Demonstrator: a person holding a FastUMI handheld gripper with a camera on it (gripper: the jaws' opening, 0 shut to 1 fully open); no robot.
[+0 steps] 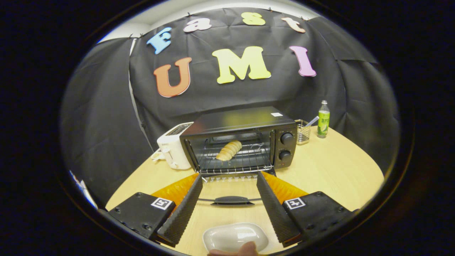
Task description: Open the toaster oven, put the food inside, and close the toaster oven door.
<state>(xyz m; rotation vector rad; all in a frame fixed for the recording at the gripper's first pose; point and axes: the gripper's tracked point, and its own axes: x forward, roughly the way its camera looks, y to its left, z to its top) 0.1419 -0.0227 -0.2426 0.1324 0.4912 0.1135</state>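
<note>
White oval dish (pixel 234 237) | ribbed fingers (pixel 183 209) apart (empty) | ridged bread (pixel 229 150) on oven rack (pixel 245 161)

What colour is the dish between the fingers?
White, glossy; the dish lies empty between the open gripper fingers, gripper view.

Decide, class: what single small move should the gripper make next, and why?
Probably lower toward the door handle to lift the door shut. The bread already lies on the rack inside the oven, the door hangs fully open, the dish is empty, and the gripper is open, holding nothing, with the handle between its fingers.
</note>
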